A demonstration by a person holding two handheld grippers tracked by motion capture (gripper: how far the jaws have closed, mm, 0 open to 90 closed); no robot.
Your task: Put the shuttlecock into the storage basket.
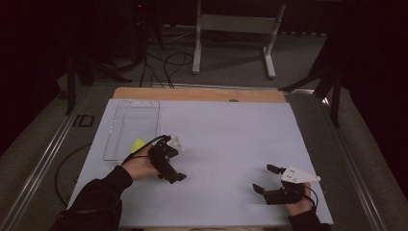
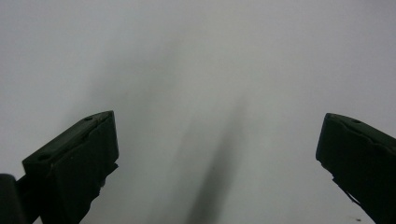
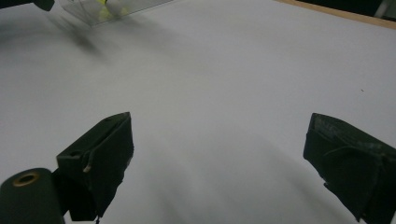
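At the left of the high view a clear plastic tray (image 1: 131, 129) lies flat on the white tabletop (image 1: 226, 139), its long side running away from the person. A small yellow piece (image 1: 138, 145) sits at the tray's near right corner, just beside the left hand; whether it lies inside the tray or against its edge cannot be told.

The left claw (image 1: 174, 162) is just right of that corner, held in the left hand (image 1: 140, 164), with a dark sleeve running down to the bottom edge. In the left gripper view its two black jaws stand wide apart with nothing between them, above bare white surface and blurred shadow.

Across a stretch of bare tabletop, well apart from the left claw, the right claw (image 1: 267, 179) is near the front right corner, held in the right hand (image 1: 300, 204). It points left toward the middle. The right gripper view shows its jaws spread wide and empty, with the tray and a spot of yellow far off at the upper left.
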